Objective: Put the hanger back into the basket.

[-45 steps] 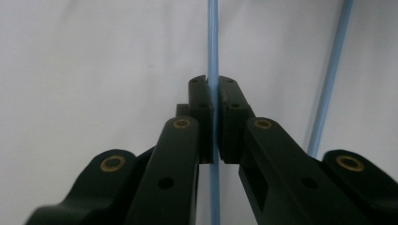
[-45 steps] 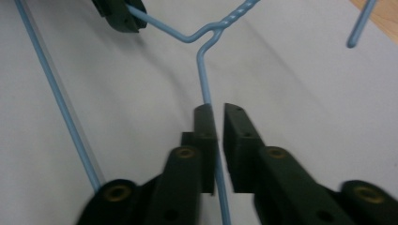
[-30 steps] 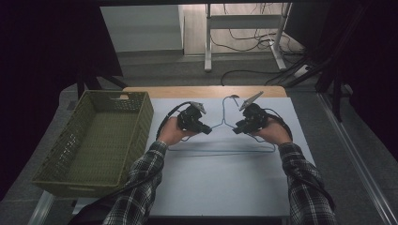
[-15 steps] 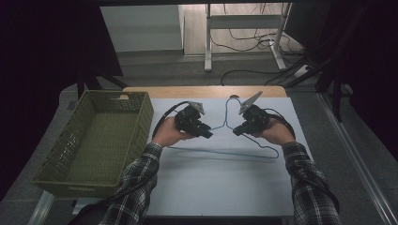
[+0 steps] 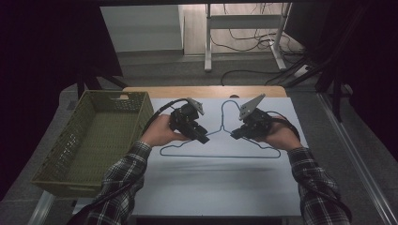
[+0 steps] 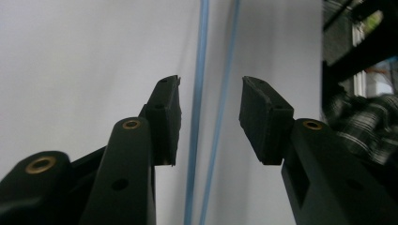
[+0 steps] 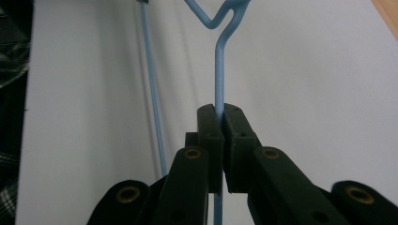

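Hanger: the blue wire hanger [image 5: 220, 147] lies flat on the white table [image 5: 211, 187], hook pointing away from us.
Right gripper [image 7: 219, 122]: we have it clamped on the right shoulder wire.
Left gripper [image 6: 210, 117]: jaws apart, left shoulder wire running lengthwise between them.

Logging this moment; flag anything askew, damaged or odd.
Nothing stands out. The blue wire hanger lies flat on the white mat; the right gripper clamps its wire, the left gripper is open around it. The green basket sits upright.
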